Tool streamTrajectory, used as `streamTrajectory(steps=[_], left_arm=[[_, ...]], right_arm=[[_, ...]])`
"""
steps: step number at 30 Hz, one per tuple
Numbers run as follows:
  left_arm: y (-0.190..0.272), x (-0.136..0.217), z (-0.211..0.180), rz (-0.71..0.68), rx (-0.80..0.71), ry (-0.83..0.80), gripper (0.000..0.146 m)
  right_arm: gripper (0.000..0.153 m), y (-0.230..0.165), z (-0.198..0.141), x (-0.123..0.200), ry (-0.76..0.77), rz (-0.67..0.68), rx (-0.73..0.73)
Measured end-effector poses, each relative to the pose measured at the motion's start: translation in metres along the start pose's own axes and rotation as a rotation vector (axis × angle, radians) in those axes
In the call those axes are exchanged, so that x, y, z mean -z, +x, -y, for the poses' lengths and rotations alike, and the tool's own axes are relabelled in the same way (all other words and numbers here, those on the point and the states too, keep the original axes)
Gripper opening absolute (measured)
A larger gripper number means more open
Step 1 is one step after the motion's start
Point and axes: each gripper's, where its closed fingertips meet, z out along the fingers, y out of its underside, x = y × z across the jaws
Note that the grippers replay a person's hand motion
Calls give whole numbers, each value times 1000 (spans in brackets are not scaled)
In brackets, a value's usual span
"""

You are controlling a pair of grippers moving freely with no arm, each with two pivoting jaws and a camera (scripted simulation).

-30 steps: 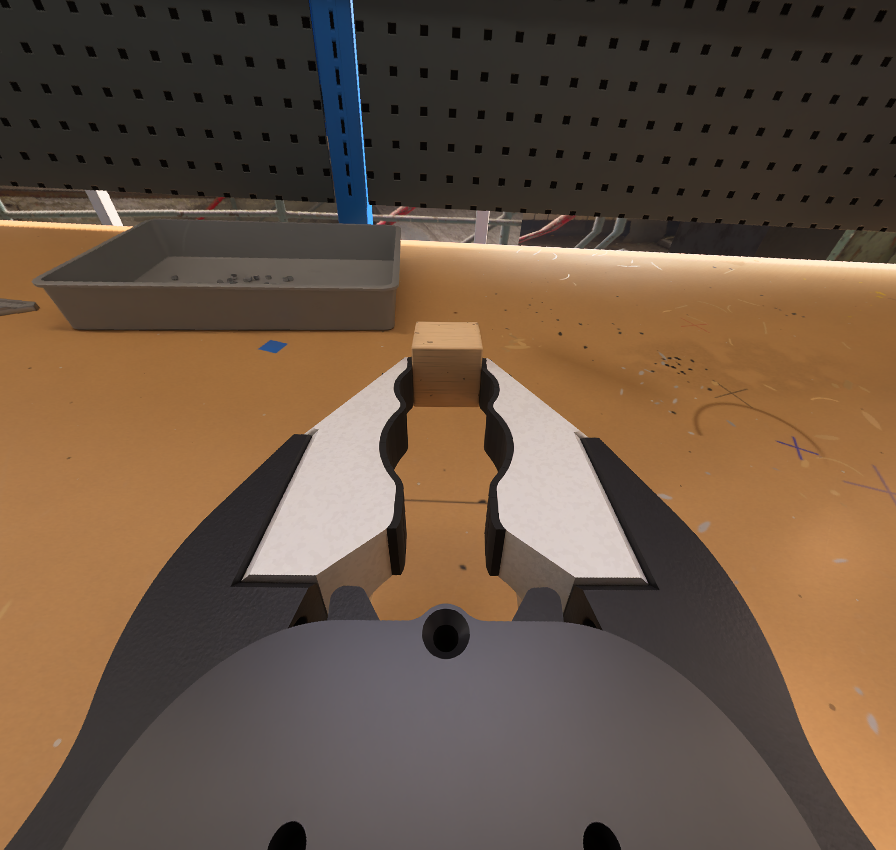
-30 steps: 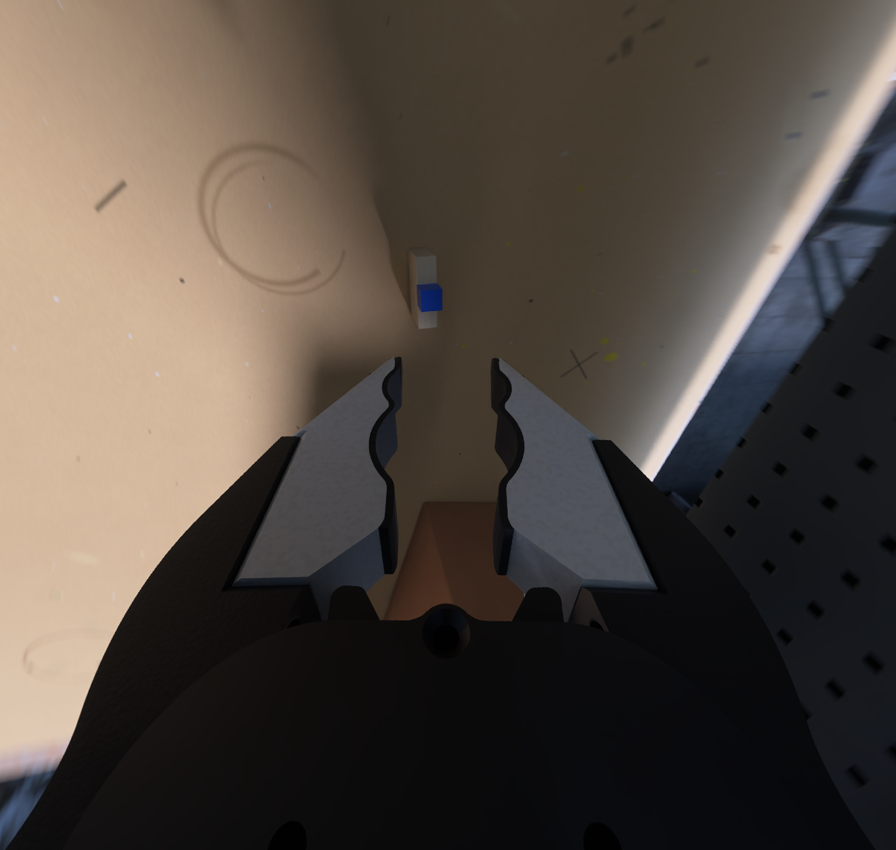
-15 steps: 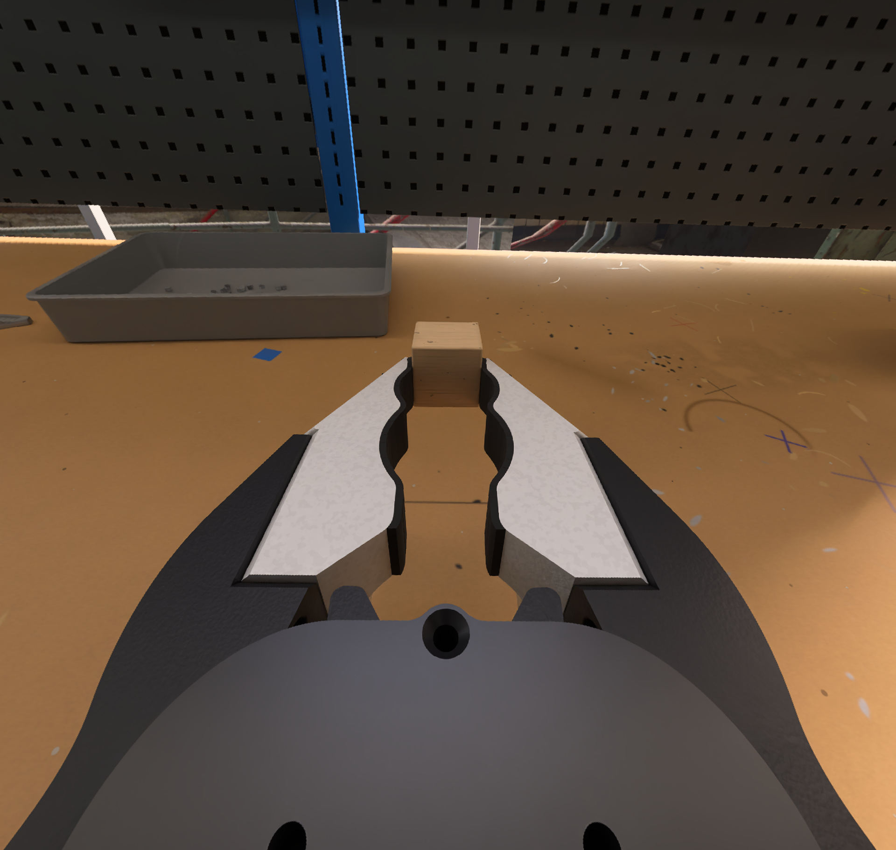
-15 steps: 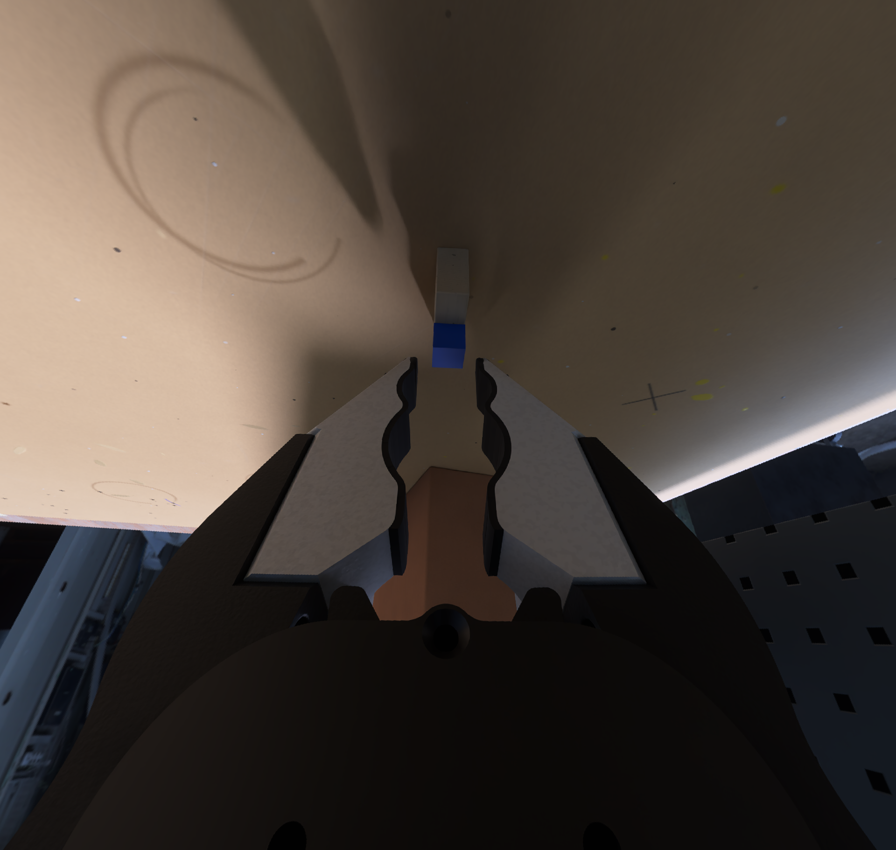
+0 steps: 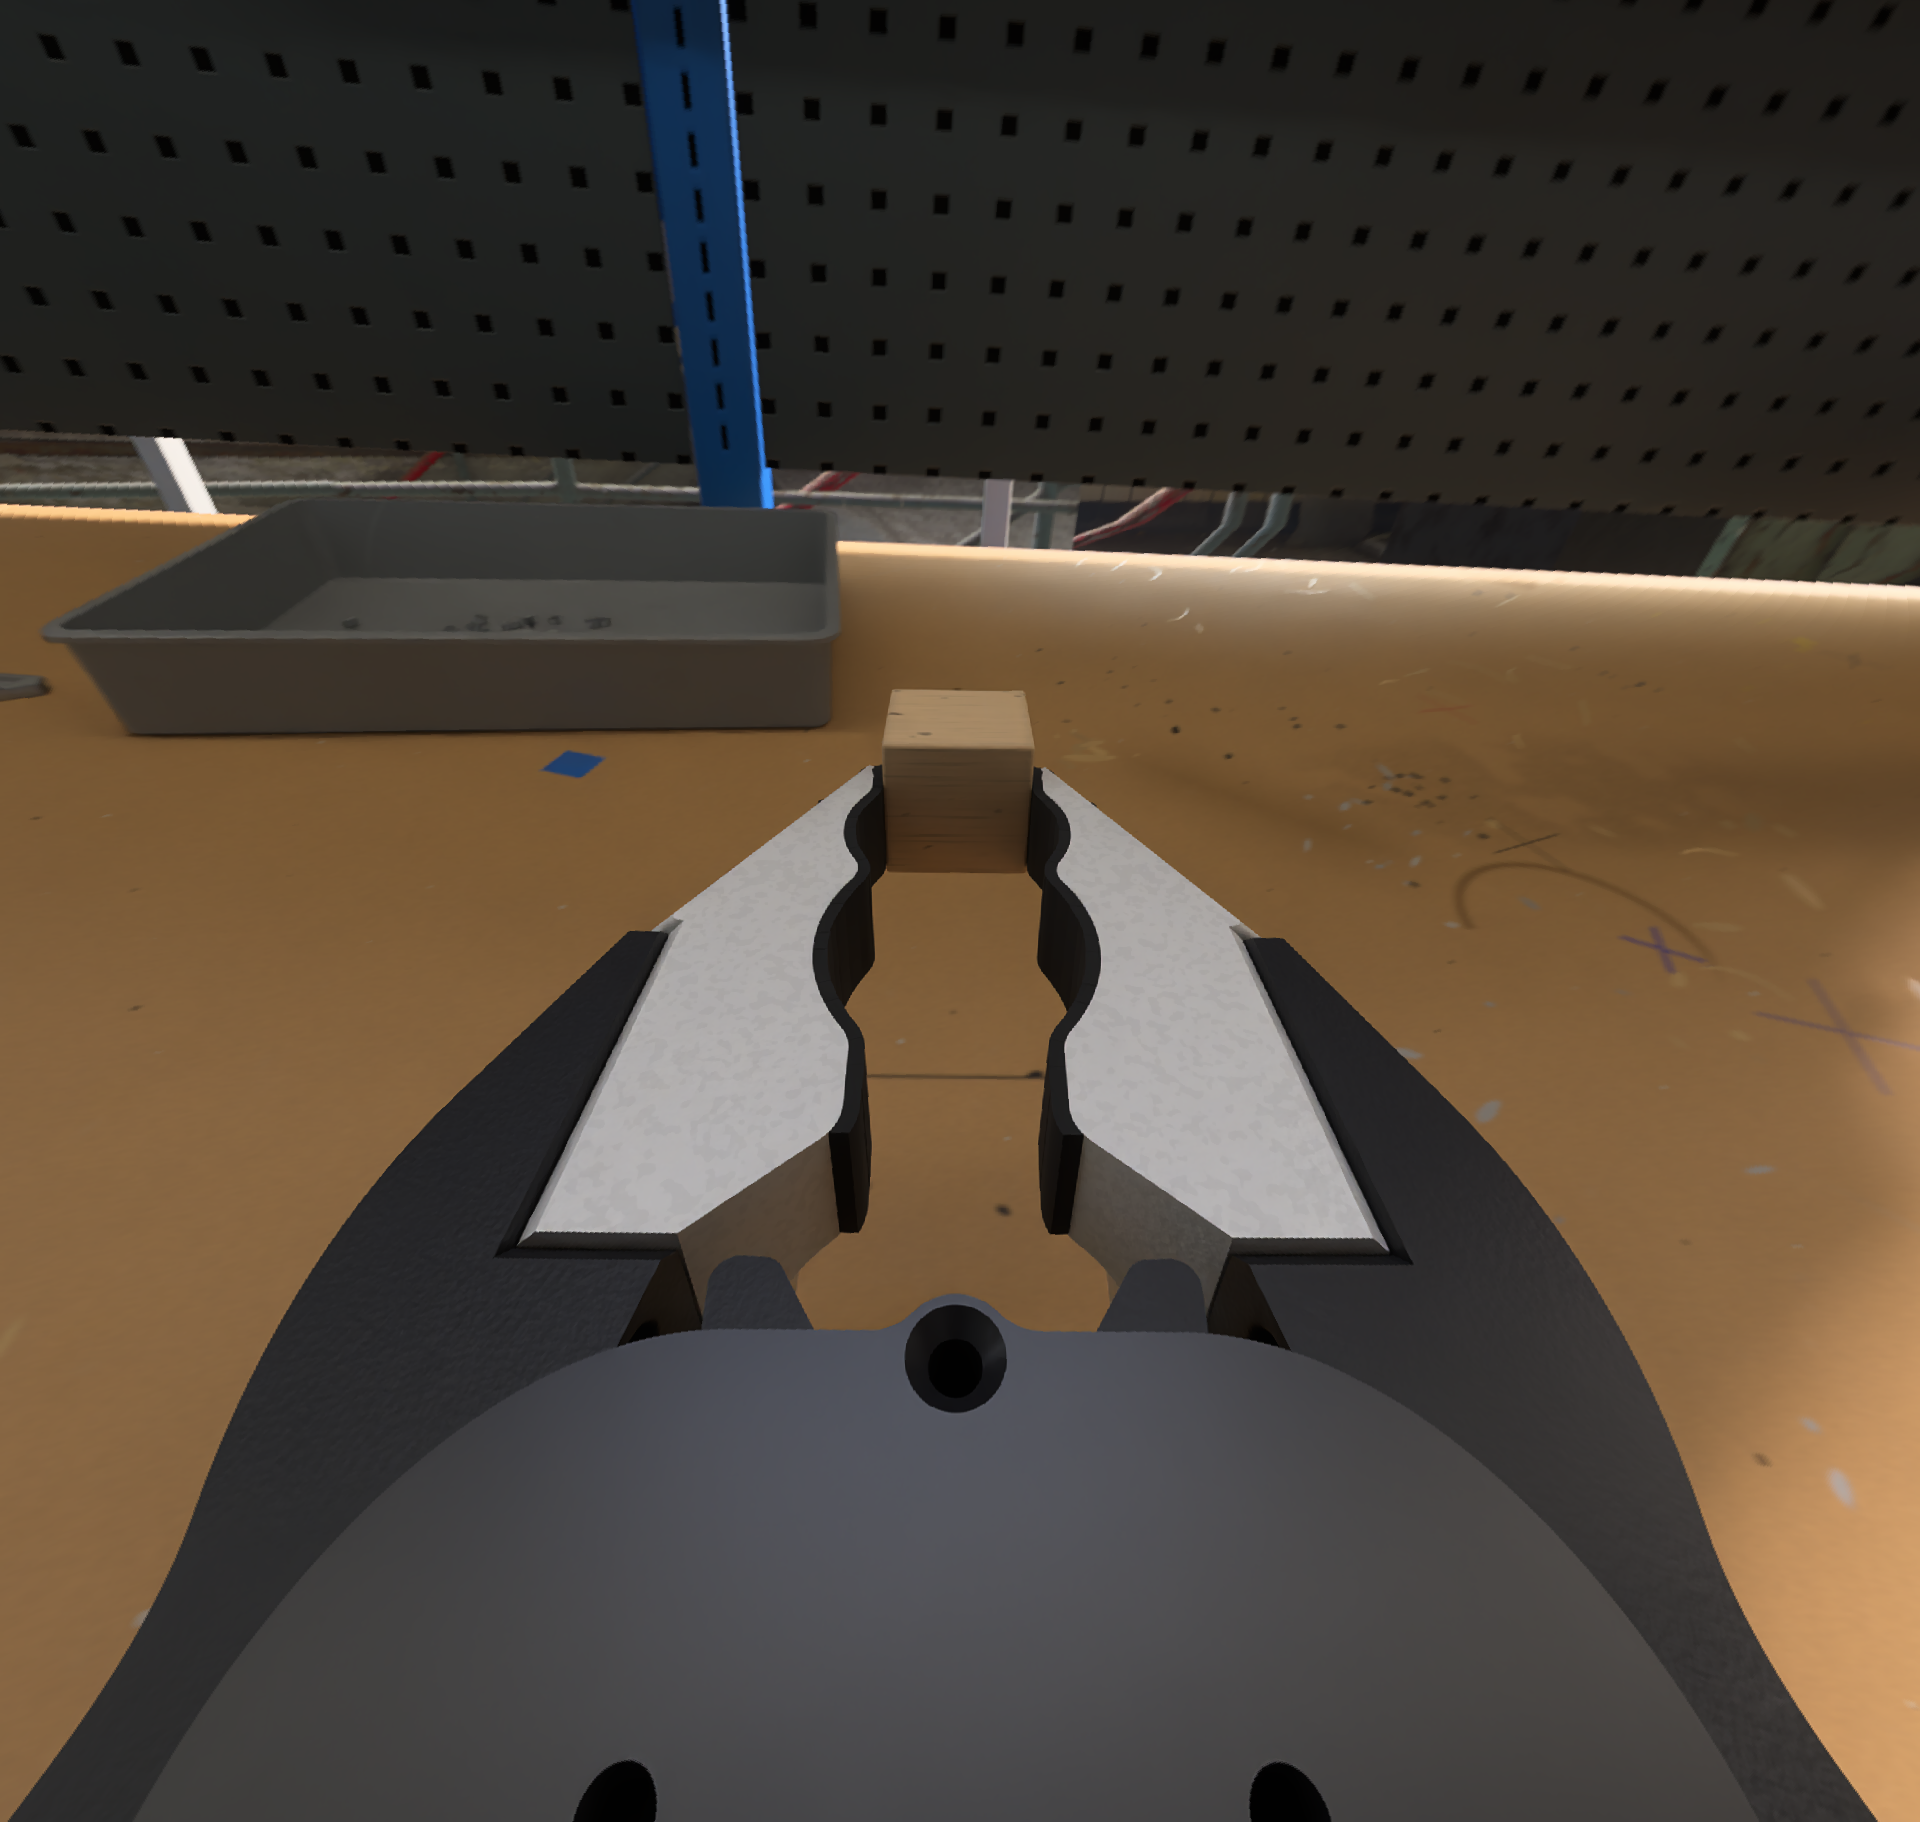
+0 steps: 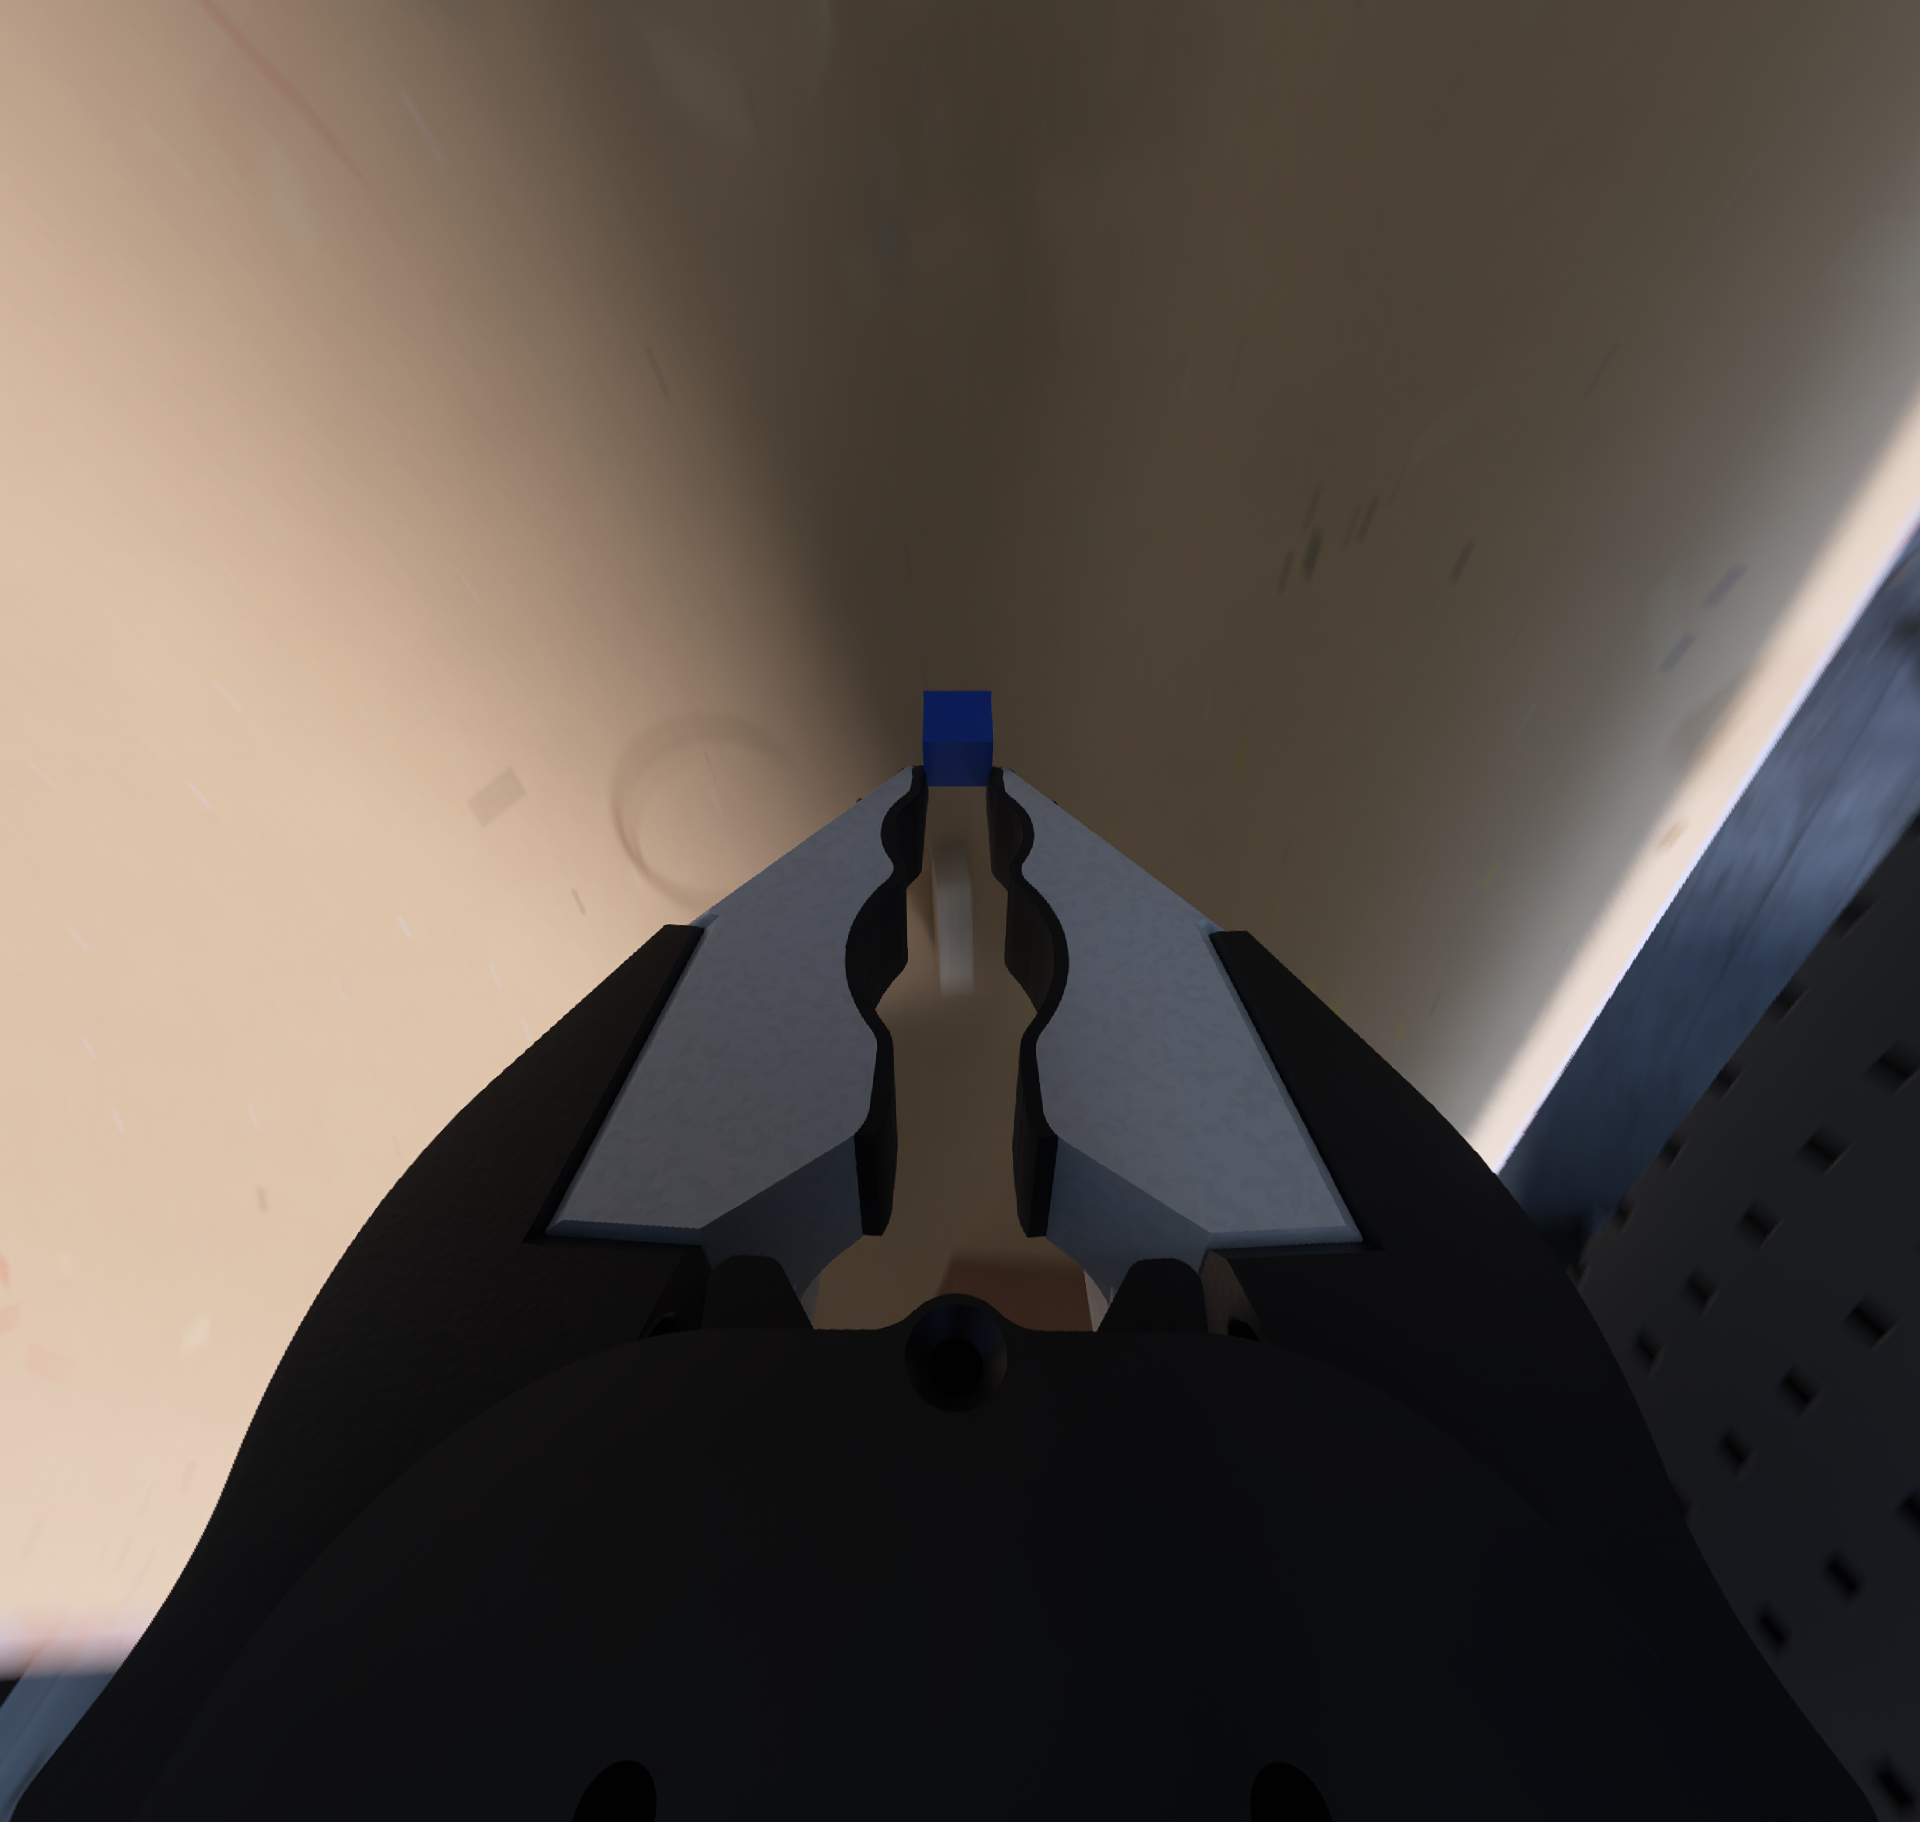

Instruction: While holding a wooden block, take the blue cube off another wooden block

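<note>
On your left wrist view, a grey tray (image 5: 457,671) sits on the orange worktop (image 5: 312,941) near the far edge, left of centre, in front of a blue slotted upright (image 5: 707,214) and a dark pegboard (image 5: 1247,214). Its floor carries only a thin scatter of small dark bits (image 5: 488,621); what they are is too small to tell. A small blue patch (image 5: 572,763) lies flat on the worktop just in front of the tray.

Your left gripper (image 5: 956,816) has its fingers (image 5: 748,1024) clenched on a wooden block (image 5: 956,785), a pale, square-faced piece with faint grain, pinched at the very tips and raised clear of the worktop. The gripper looks forward at a shallow downward slant, level from side to side.

Your right gripper (image 6: 956,780) points steeply down at the worktop, in shadow. Its fingers (image 6: 769,1024) are drawn close together and grip the blue cube (image 6: 957,733) at the tips; the cube is small, deep blue, with one lighter and one darker face showing. Below it, seen through the gap between the fingers, lies another wooden block (image 6: 954,915), pale, narrow and blurred, apart from the cube. The worktop edge runs diagonally at the right of that view, with pegboard beyond it.
</note>
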Motion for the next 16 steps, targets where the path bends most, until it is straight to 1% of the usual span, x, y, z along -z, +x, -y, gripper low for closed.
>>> streamTrajectory(steps=[2, 4, 6, 8, 10, 12, 14, 16], left_arm=[[-9, 0, -3, 26, -18, -25, 26], [-15, -1, -5, 30, 2, -45, 26], [-18, -2, -6, 15, 37, -55, 26], [-18, -2, -7, 6, 54, -57, 26], [-18, -2, -6, 3, 54, -54, 26], [-17, -1, -6, 3, 46, -50, 26], [-17, -1, -5, 2, 44, -43, 26], [-17, 0, -4, -2, 52, -32, 26]], right_arm=[[11, -14, 60, 29, 219, -27, 37], [11, -34, 122, 45, 402, -29, 81], [11, -53, 182, 47, 523, -26, 129], [11, -71, 241, 36, 599, 7, 153], [11, -78, 292, 13, 597, 5, 180], [11, -76, 332, -17, 543, -10, 180], [11, -73, 355, -52, 447, -9, 161], [11, -73, 361, -82, 332, 2, 162]])
